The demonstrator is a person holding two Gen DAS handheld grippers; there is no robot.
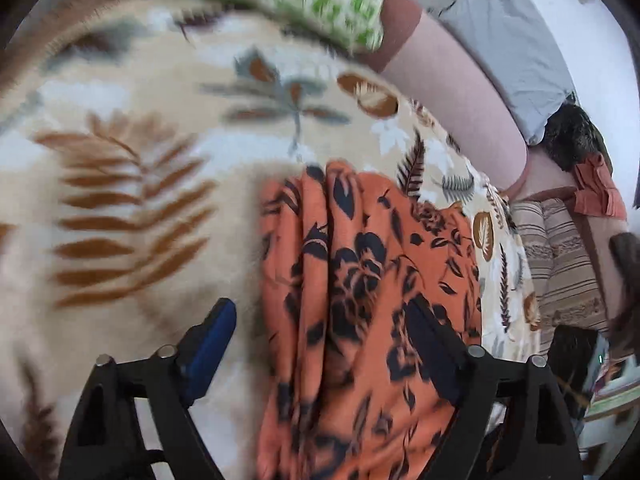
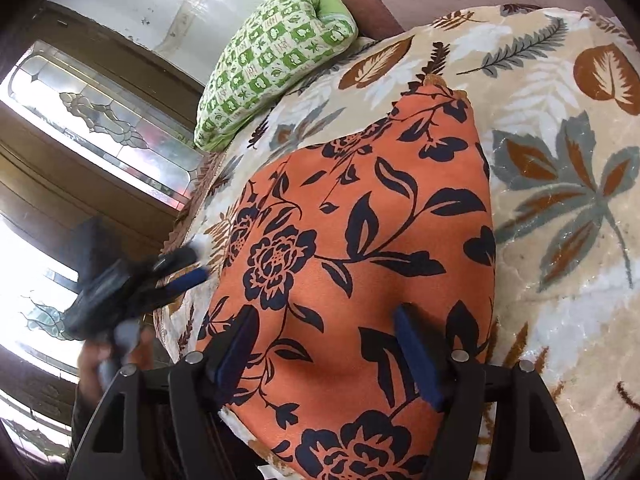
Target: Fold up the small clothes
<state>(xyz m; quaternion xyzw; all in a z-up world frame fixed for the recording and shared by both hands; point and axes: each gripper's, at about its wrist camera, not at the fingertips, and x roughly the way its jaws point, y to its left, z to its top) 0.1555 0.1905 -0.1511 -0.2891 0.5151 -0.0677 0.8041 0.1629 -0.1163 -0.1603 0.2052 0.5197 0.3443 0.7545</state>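
An orange garment with a dark floral print (image 2: 360, 248) lies spread on a beige leaf-patterned blanket (image 2: 560, 184). My right gripper (image 2: 326, 316) is open, its blue-padded fingers resting on the garment's near part. In the left wrist view the same garment (image 1: 360, 280) looks bunched in long folds. My left gripper (image 1: 320, 320) is open; its right finger lies over the cloth and its left finger over the blanket (image 1: 120, 200). The left gripper also shows blurred in the right wrist view (image 2: 176, 272), at the garment's left edge.
A green-and-white patterned pillow (image 2: 276, 60) lies at the far end of the bed. A pink headboard or bolster (image 1: 452, 92) runs along the side. Grey cloth (image 1: 508, 48), a striped cushion (image 1: 560, 256) and a glass door (image 2: 100, 128) lie beyond.
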